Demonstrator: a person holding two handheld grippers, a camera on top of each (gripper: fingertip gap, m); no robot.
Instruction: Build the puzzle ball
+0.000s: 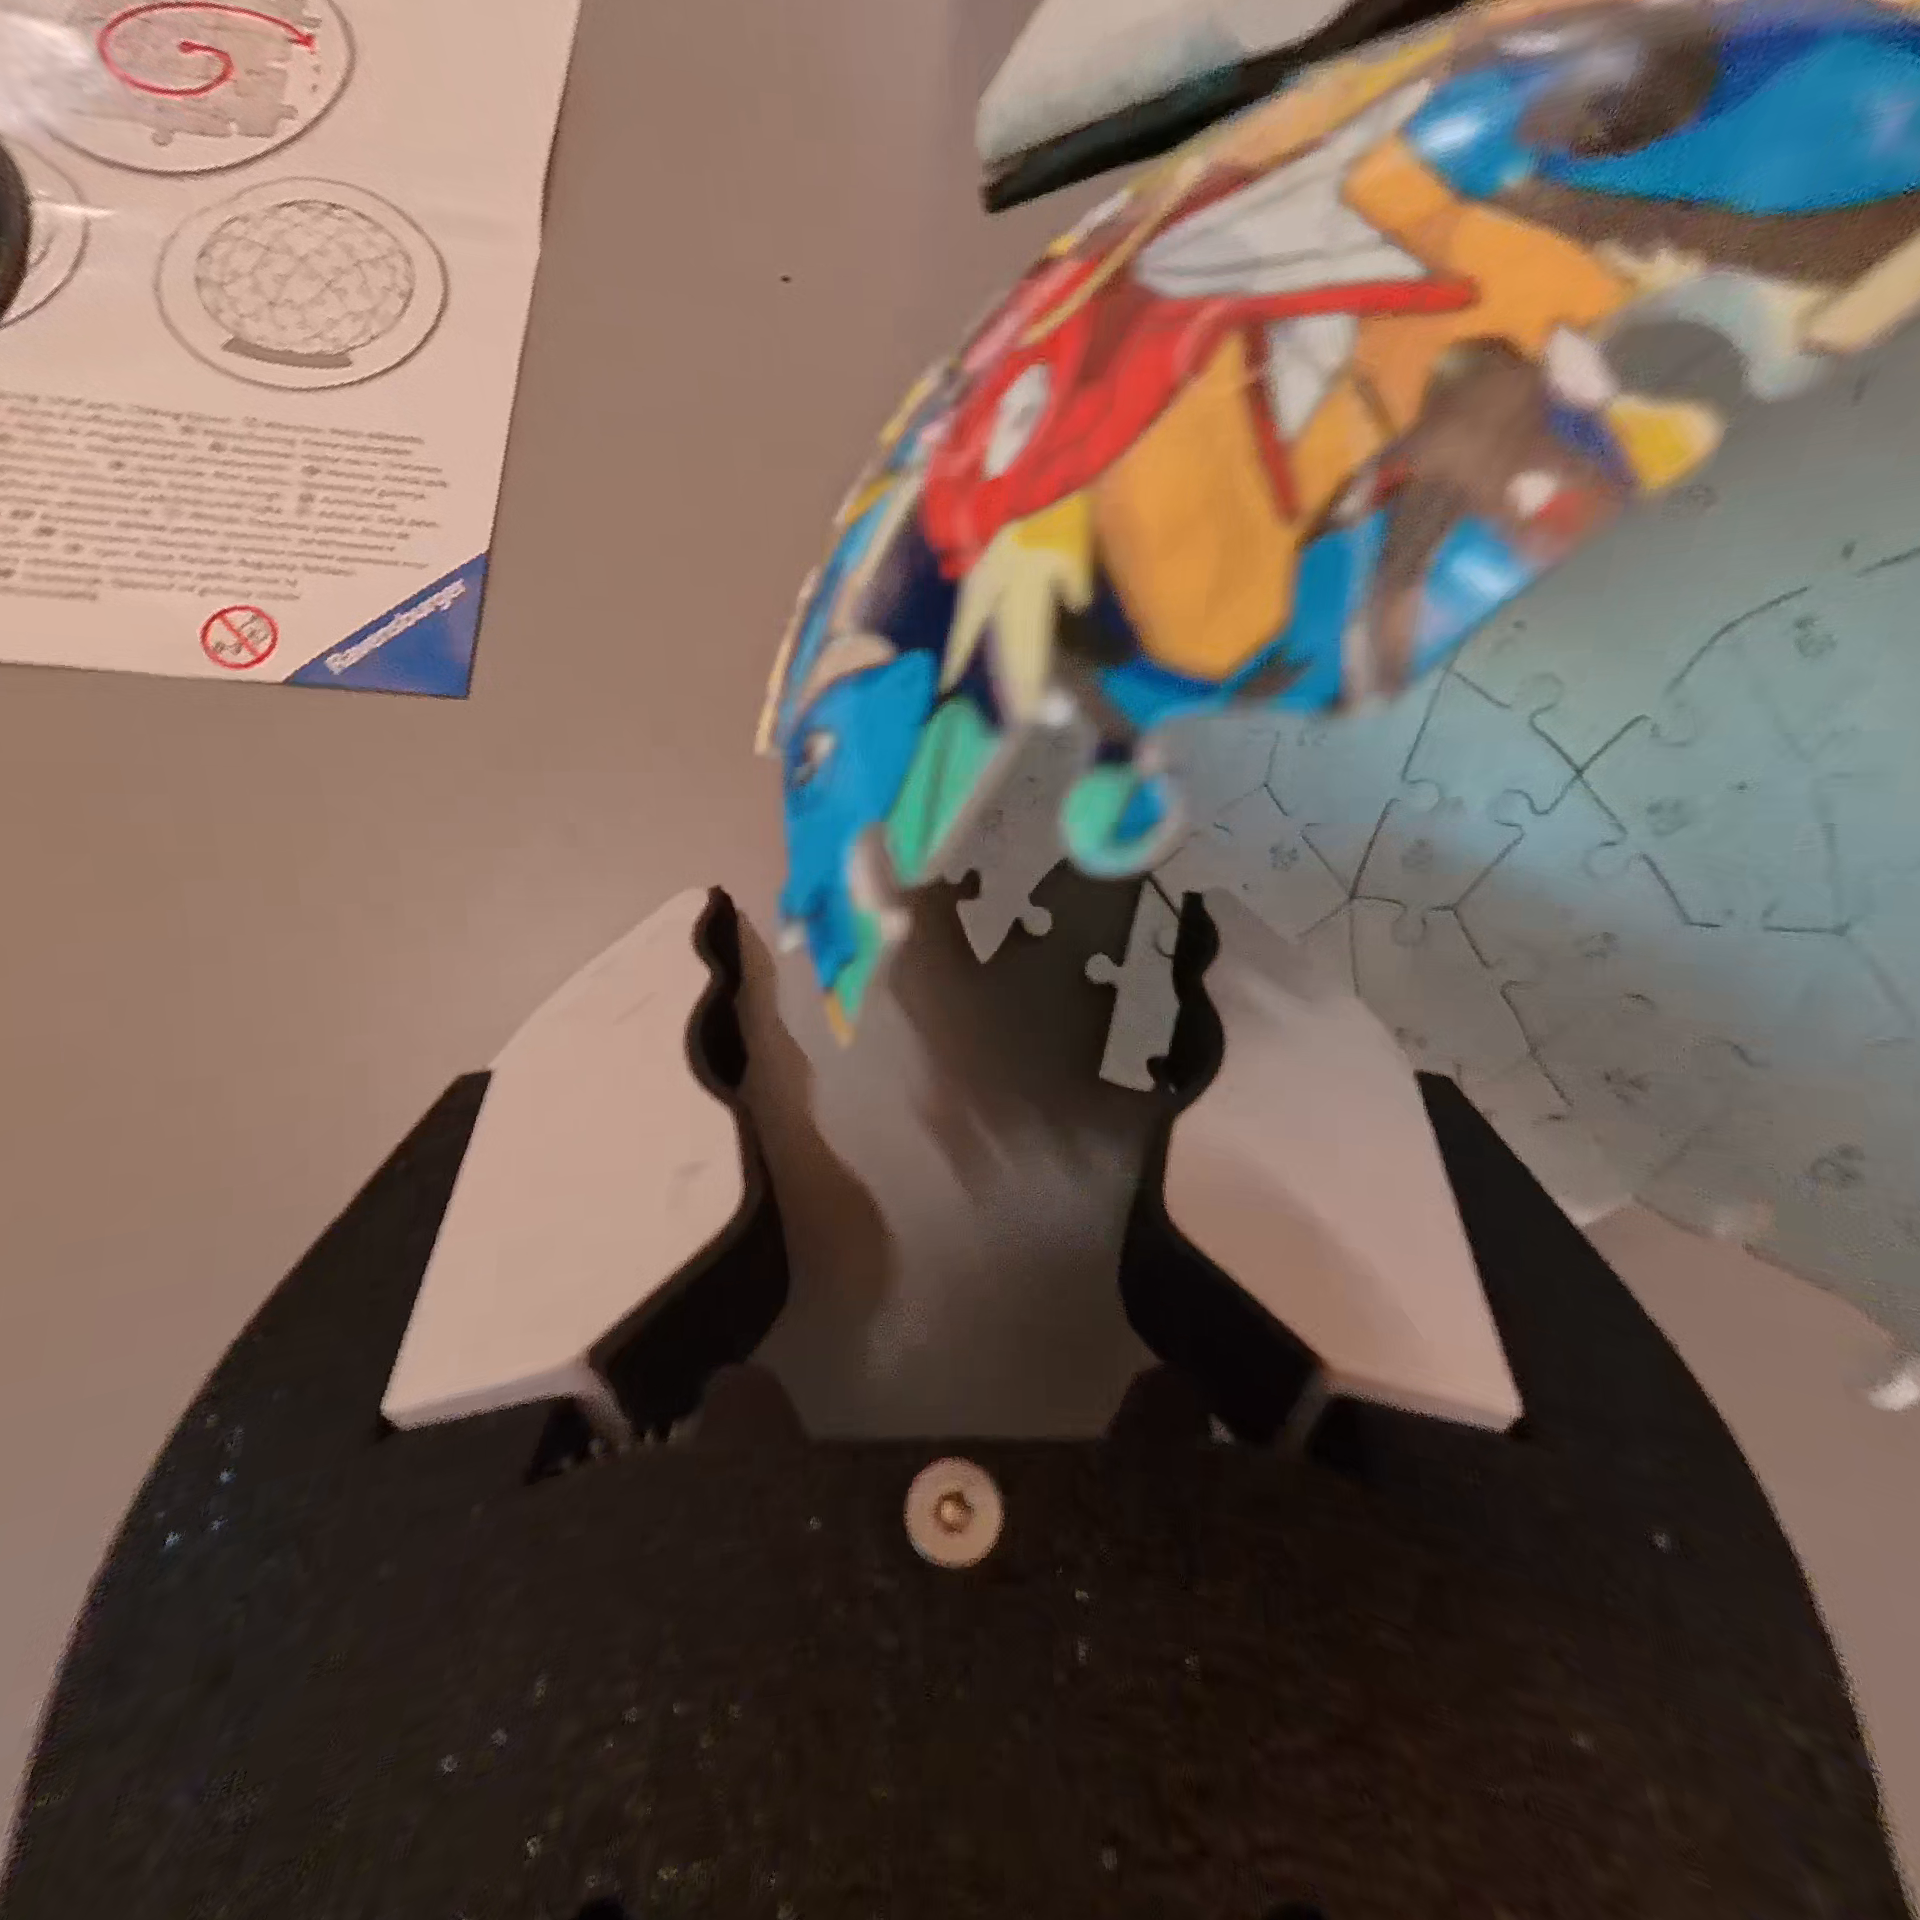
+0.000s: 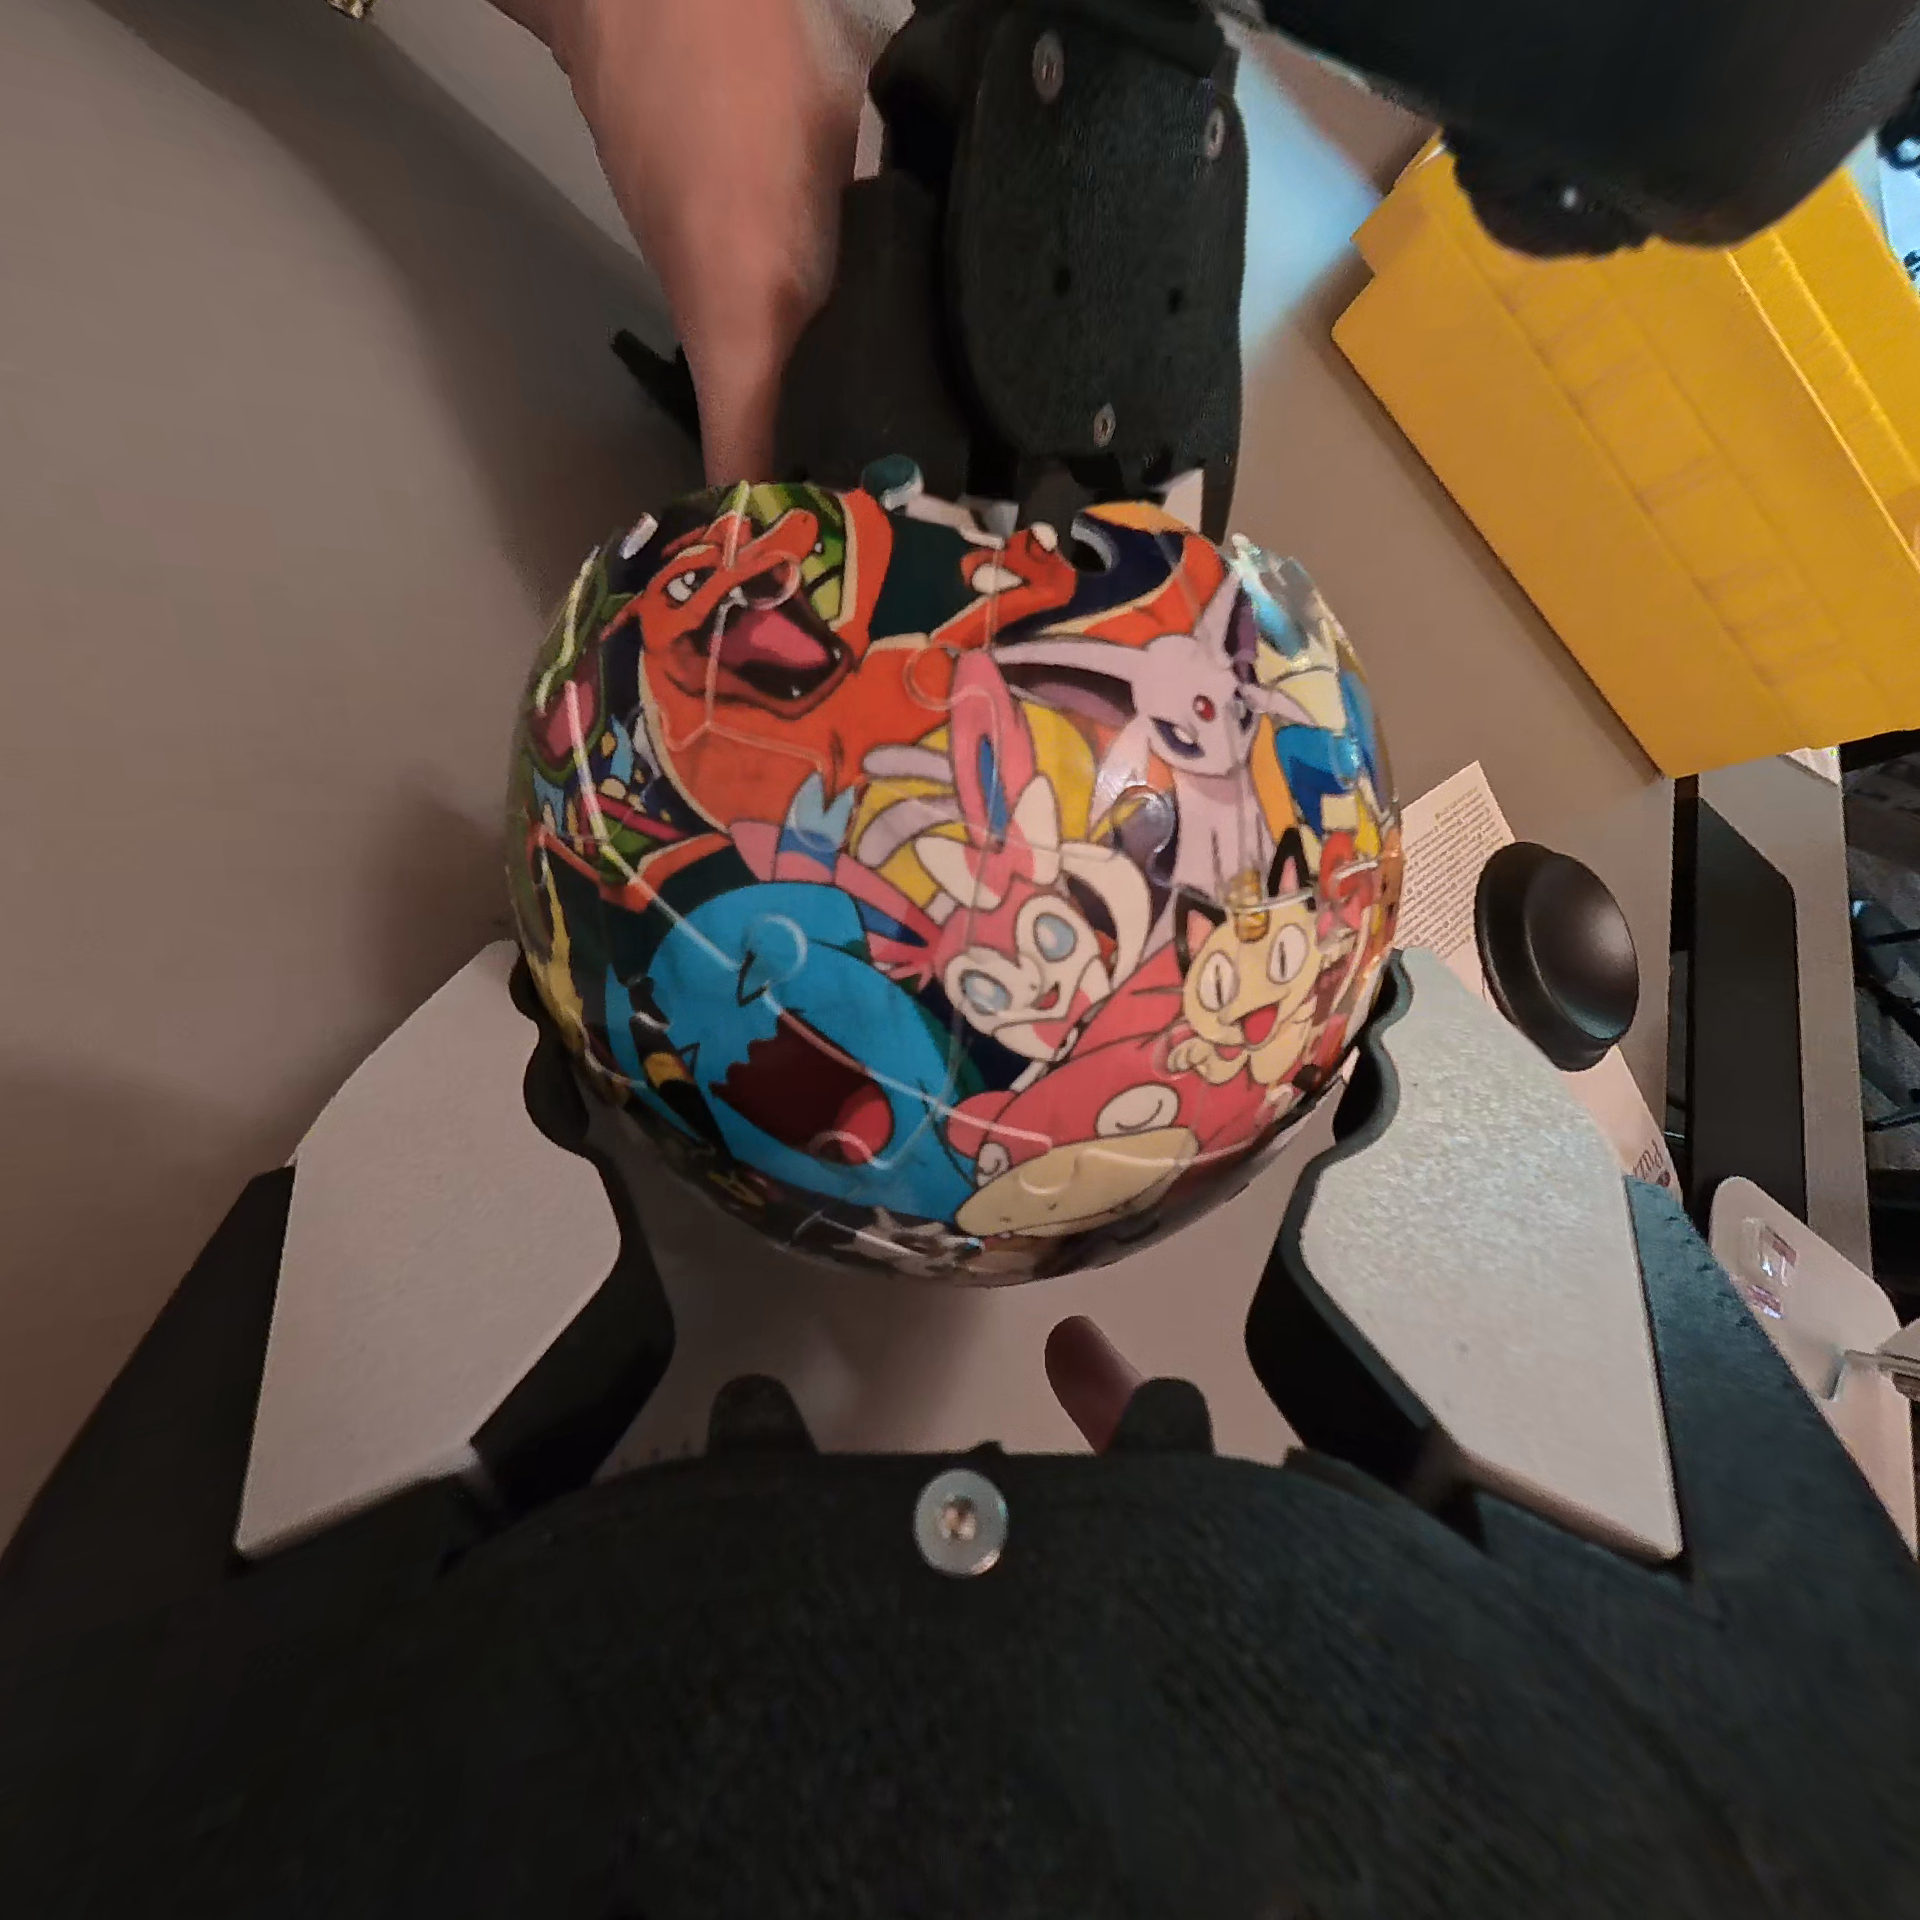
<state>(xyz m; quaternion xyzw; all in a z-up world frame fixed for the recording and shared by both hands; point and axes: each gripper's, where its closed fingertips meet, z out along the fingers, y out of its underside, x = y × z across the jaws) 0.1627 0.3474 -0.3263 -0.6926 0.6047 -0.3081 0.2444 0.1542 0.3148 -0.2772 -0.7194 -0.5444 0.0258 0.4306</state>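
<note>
puzzle ball (image 2: 956, 883), mostly built, clamped across its widest part by the right gripper (image 2: 956, 966); fingers spread wide, black pads pressed to both sides of the printed shell. seemingly raised off the table (image 2: 208, 520), though not certain from these views.

still unfinished on the far side: in the left wrist view, a jagged open rim and the grey inside of the ball (image 1: 1558, 883), turned straight toward the left gripper (image 1: 956, 914). fingers there parted to a middling gap, clamping nothing; a grey puzzle piece (image 1: 1132, 997) edge-on against the inner face of one finger, either loose or part of the rim, too blurred to tell.

so, for the coming move: gap in the shell just ahead of the left fingertips and slightly to their right, almost touching. left gripper (image 2: 1049, 488) clearly the nearer one for any fitting, right one only a holder. probably calls for a short push forward along the fingers, with the piece's tabs lined up to the rim, and no squeeze from the right that could buckle the shell.

farther out: a hand (image 2: 727, 208) behind the left gripper, an instruction sheet (image 1: 260, 343) flat on the table beyond the left fingers, a black round stand (image 2: 1558, 966) and a yellow box (image 2: 1662, 468) near the table's edge.
</note>
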